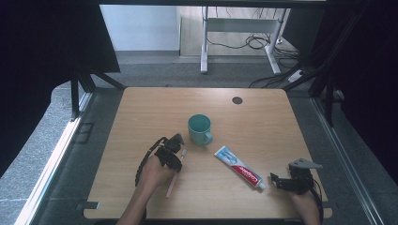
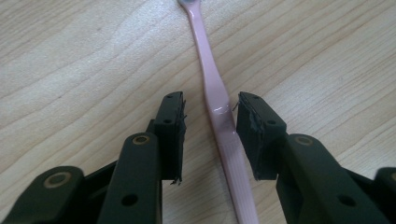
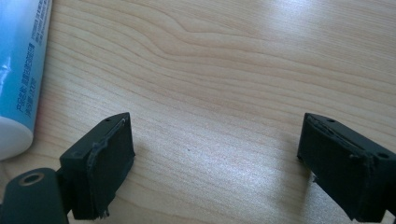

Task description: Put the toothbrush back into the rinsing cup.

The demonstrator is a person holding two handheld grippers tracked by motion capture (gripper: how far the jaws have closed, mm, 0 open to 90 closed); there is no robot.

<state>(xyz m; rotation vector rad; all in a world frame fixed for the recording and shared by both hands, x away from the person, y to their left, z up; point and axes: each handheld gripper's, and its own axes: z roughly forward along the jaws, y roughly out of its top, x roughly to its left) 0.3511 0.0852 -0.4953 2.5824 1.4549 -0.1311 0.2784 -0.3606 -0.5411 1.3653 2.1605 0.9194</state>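
A pink toothbrush (image 1: 172, 182) lies on the wooden table (image 1: 141, 112) at the front left, its head pointing toward the far side. My left gripper (image 1: 177, 161) is lowered over it. In the left gripper view the pink handle (image 2: 215, 95) runs between the two jaws of my left gripper (image 2: 209, 123), which is open with a small gap on each side. A teal mug (image 1: 199, 127) stands mid-table. A toothpaste tube (image 1: 238, 167) lies diagonally to its right. My right gripper (image 1: 278, 183) rests wide open beside the tube's white cap end (image 3: 14, 135); only bare wood lies between its jaws (image 3: 215, 154).
A dark round grommet (image 1: 237, 100) sits in the tabletop at the far right. Beyond the table are grey floor, a desk frame and loose cables. Black curtains hang at both sides.
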